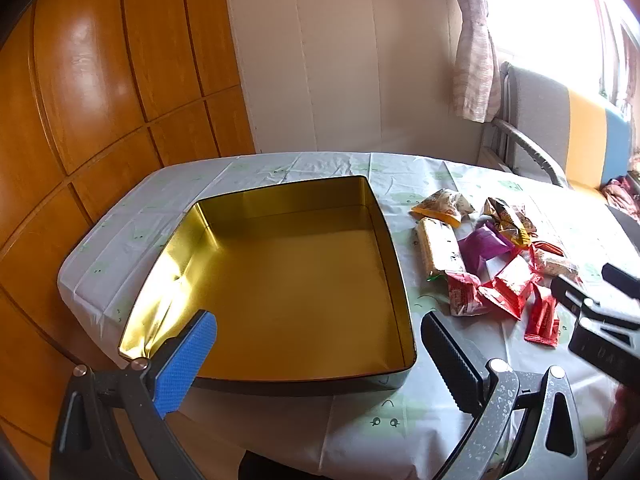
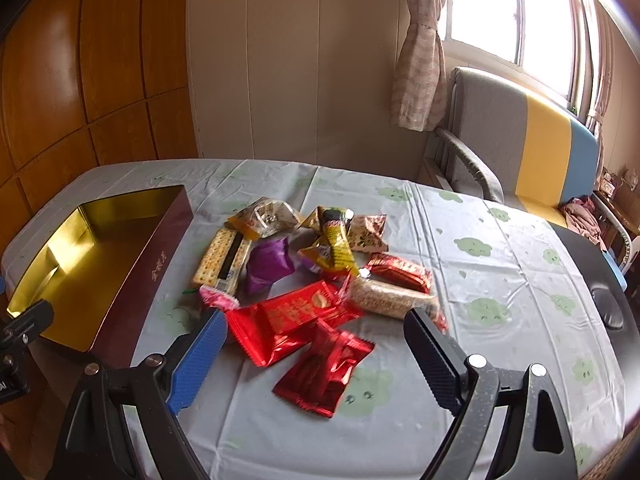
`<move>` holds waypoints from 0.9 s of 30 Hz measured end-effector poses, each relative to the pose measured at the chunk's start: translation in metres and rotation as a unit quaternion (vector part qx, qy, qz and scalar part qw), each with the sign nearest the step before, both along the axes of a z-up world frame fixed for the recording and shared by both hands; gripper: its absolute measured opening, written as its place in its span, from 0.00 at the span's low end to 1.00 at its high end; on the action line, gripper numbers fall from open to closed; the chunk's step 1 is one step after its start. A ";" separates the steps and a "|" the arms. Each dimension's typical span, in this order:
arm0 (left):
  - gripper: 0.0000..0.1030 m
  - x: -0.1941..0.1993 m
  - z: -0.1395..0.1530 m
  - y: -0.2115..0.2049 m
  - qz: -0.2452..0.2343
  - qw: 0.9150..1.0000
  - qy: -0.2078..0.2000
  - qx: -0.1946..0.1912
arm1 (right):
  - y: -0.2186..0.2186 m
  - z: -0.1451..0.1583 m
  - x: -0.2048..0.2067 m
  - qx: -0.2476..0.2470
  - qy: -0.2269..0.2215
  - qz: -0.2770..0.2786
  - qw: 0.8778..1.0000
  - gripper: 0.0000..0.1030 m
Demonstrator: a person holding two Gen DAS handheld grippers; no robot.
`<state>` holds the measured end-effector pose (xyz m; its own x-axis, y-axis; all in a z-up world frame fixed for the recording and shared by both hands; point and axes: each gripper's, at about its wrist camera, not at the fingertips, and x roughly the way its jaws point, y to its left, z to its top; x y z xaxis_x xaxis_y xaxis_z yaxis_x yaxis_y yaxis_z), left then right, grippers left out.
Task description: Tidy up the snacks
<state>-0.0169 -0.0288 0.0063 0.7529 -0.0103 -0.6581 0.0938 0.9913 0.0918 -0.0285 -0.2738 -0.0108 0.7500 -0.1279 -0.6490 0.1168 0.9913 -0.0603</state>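
Observation:
An empty square tin, gold inside and maroon outside, sits on the table's left part. My left gripper hangs open over its near edge, nothing between the fingers. To the right of the tin lies a pile of snack packets: red wrappers, a purple one, a cracker pack, yellow and brown bags. My right gripper is open just above the nearest red packets, holding nothing. It also shows at the right edge of the left wrist view as the right gripper.
The table wears a pale cloth with green prints. A wooden panelled wall stands at left. A grey, yellow and blue armchair sits behind the table's right end, under a curtained window. A dark object lies at the table's right edge.

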 end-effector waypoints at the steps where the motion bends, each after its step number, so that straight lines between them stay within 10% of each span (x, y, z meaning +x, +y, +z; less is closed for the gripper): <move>1: 1.00 0.000 0.000 -0.001 -0.002 1.000 0.001 -0.001 | -0.005 0.004 0.002 -0.002 0.000 0.002 1.000 0.89; 19: 0.87 0.057 0.011 -0.051 -0.121 0.989 0.077 -0.037 | -0.150 -0.018 0.071 0.111 0.095 -0.007 0.989 0.89; 27: 0.39 0.122 -0.008 -0.094 -0.142 0.974 0.167 -0.062 | -0.149 -0.004 0.070 0.111 0.077 0.006 0.991 0.89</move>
<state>0.1049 -0.1233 -0.0015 0.4524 -0.2818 -0.8461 0.3691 0.9229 -0.1101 0.0417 -0.4227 -0.0149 0.6409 0.0398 -0.7666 0.1104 0.9835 0.1434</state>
